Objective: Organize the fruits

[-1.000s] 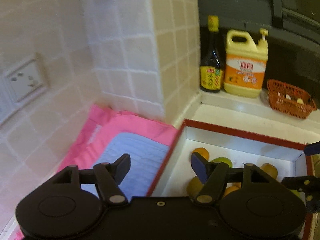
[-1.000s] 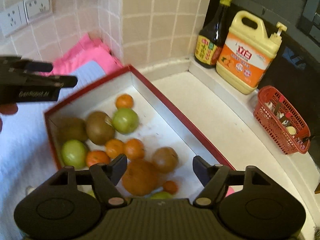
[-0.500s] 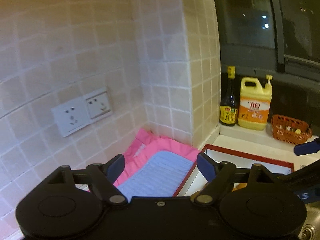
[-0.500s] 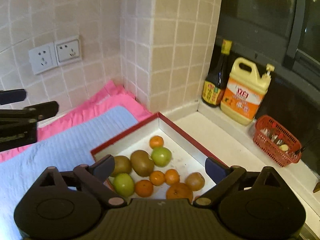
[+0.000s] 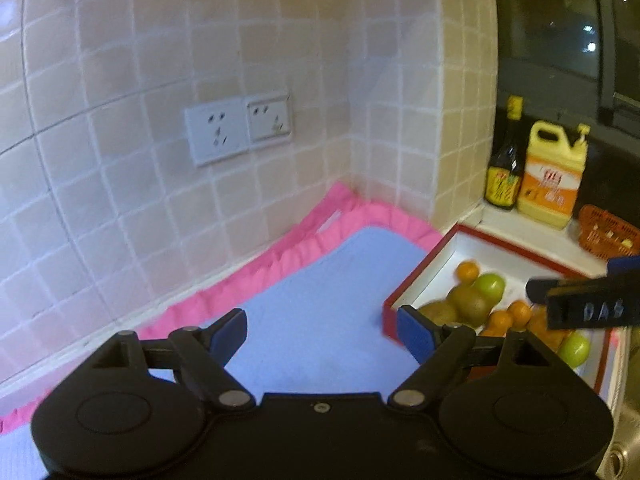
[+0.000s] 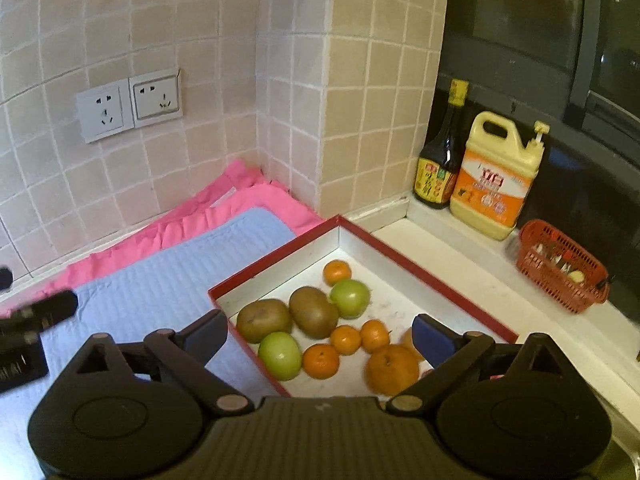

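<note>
A white box with a red rim (image 6: pixel 400 256) holds two brown kiwis (image 6: pixel 314 311), two green round fruits (image 6: pixel 349 298), several small mandarins (image 6: pixel 337 272) and a big orange (image 6: pixel 392 369). My right gripper (image 6: pixel 318 322) hovers open above the box's near end, its jaws bare. My left gripper (image 5: pixel 320 320) hangs over the blue mat (image 5: pixel 320 272), left of the box (image 5: pixel 424 268); its jaws are opening with nothing between them. In the left wrist view the right gripper (image 5: pixel 588 308) pokes in from the right, over the fruit.
A pink cloth (image 6: pixel 256 200) lies under the blue mat along the tiled wall with sockets (image 6: pixel 128 106). Behind the box stand a dark sauce bottle (image 6: pixel 440 160), a yellow jug (image 6: pixel 496 184) and a red basket (image 6: pixel 560 268) on the sill.
Both grippers have drawn back and up from the box, and their jaws have spread wider. The left one swung left over the mat.
</note>
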Motion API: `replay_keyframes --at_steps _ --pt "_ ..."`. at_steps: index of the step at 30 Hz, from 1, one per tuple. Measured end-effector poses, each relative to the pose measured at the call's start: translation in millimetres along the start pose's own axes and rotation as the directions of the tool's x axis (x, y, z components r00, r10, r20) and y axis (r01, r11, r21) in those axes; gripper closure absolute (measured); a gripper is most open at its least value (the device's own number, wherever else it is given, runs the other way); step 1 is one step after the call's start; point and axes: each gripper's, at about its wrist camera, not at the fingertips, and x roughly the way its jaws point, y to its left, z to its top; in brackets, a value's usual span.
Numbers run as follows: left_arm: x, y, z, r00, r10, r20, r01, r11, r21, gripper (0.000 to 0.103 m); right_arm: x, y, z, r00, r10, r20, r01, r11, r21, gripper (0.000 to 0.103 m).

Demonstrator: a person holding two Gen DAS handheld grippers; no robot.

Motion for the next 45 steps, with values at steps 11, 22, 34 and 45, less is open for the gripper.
replay_keyframes --at_steps 11,22,34,45 --pt "2 -7 -20 0.998 0.037 -0.043 -0.035 0.999 0.037 0.006 8 12 -8 0.999 0.029 -0.024 -0.030 0.999 -0.014 0.003" --pt "-1 -9 -17 0.999 0.017 -0.029 -0.016 0.999 0.047 0.006 7 9 -6 0.999 0.039 -0.020 -0.039 0.999 -0.003 0.003" --pt "-1 -13 -16 1.000 0.007 -0.025 -0.005 0.999 0.053 0.006 9 9 -7 0.998 0.047 -0.028 -0.048 0.999 -0.005 0.003" --pt "0 -12 -18 1.000 0.009 -0.029 -0.007 0.998 0.059 0.006 14 13 -9 0.998 0.055 -0.041 -0.055 0.998 0.007 0.003"
